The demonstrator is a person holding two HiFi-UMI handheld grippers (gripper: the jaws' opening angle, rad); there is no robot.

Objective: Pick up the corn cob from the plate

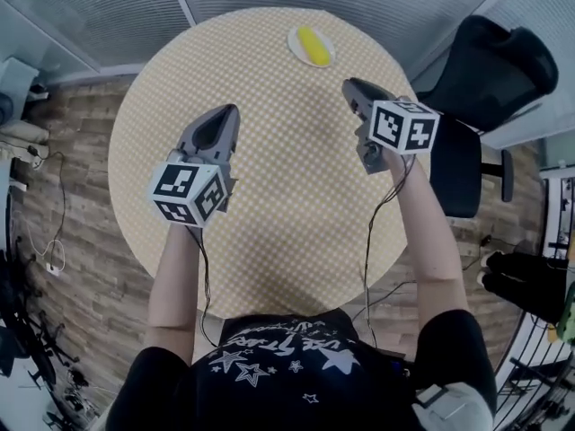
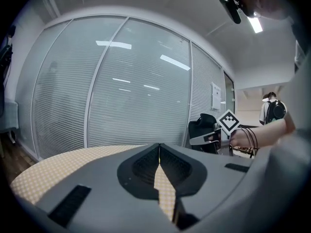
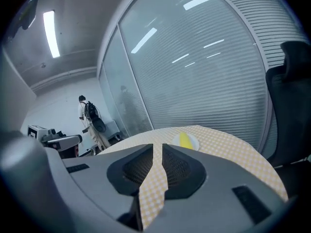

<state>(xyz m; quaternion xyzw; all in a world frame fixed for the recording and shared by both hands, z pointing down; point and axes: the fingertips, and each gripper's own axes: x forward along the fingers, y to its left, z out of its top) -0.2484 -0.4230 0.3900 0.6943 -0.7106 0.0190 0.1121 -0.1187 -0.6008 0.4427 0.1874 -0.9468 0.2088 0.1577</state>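
Lying on its plate (image 1: 293,43) at the table's (image 1: 269,196) far edge, the corn cob (image 1: 313,46) runs lengthwise, roughly away from the person. Right gripper (image 1: 349,86) is nearer, with the cob ahead and slightly to its left. Both it and the left gripper (image 1: 230,110) are closed and empty.

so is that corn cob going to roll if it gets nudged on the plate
Probably: the corn cob looks long and rounded, so a sideways push could roll it. The plate looks shallow and may not stop it. The cob lies straight, so it is likely stiff and should not bend when lifted.
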